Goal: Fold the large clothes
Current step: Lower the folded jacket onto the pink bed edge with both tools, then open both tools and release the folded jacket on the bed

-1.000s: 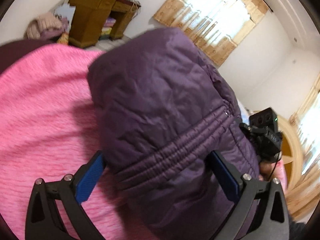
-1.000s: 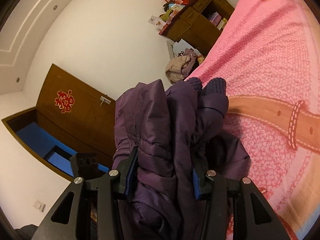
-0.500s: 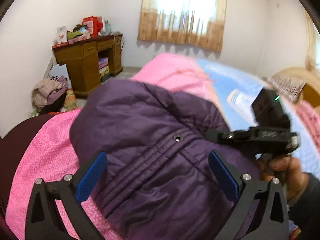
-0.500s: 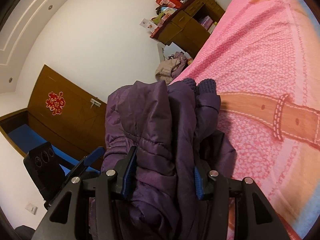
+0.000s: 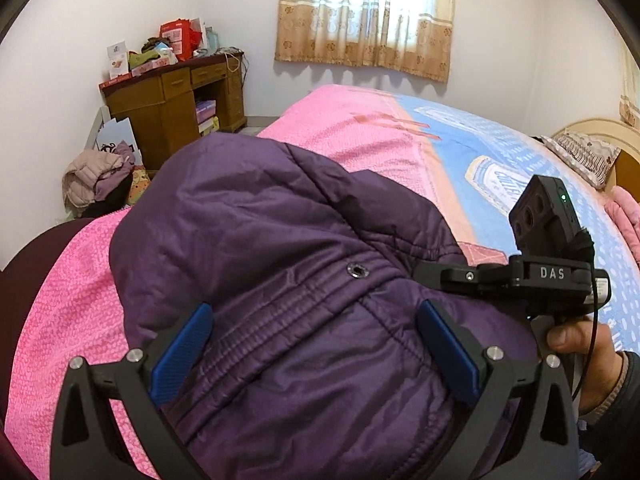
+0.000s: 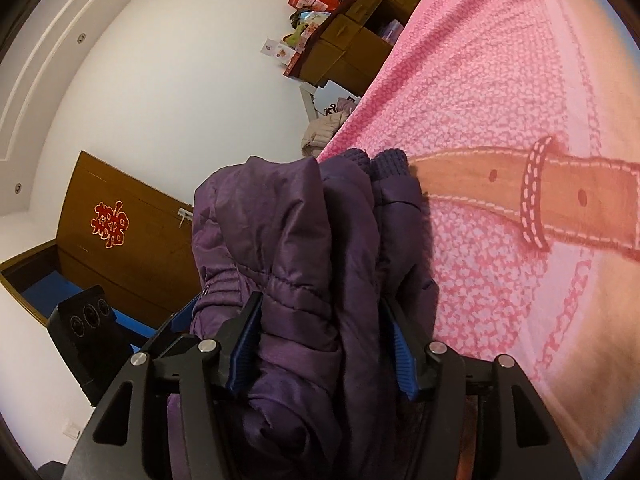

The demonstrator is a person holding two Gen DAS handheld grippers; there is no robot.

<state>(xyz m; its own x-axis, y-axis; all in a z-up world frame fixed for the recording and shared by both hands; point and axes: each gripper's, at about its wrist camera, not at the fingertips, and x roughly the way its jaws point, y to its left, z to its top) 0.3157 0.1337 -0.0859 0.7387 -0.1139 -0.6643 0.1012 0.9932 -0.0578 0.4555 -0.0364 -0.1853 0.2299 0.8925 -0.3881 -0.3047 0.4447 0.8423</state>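
A dark purple puffer jacket (image 5: 280, 248) lies bundled on the pink bedspread (image 5: 52, 312). My left gripper (image 5: 316, 340) stands open over its gathered waistband, one blue pad on each side of the bulging fabric. My right gripper (image 6: 322, 340) holds a thick fold of the same jacket (image 6: 304, 240); its jaws are opening while the padding still fills the gap against both pads. Two knit cuffs (image 6: 380, 160) poke out at the far end of the bundle. A person's hand (image 5: 568, 336) grips the right tool at the jacket's right side.
The bed runs on in pink (image 6: 500, 80) with a brown belt print (image 6: 560, 200) and a blue section (image 5: 500, 160). A cluttered wooden desk (image 5: 172, 100) and a heap of clothes (image 5: 96, 184) stand by the wall. A curtained window (image 5: 368, 16) is behind the bed.
The left view has rolled to level and drawn back over the jacket. The right gripper's fingers have spread wider around the fold and it has sunk toward the bed.
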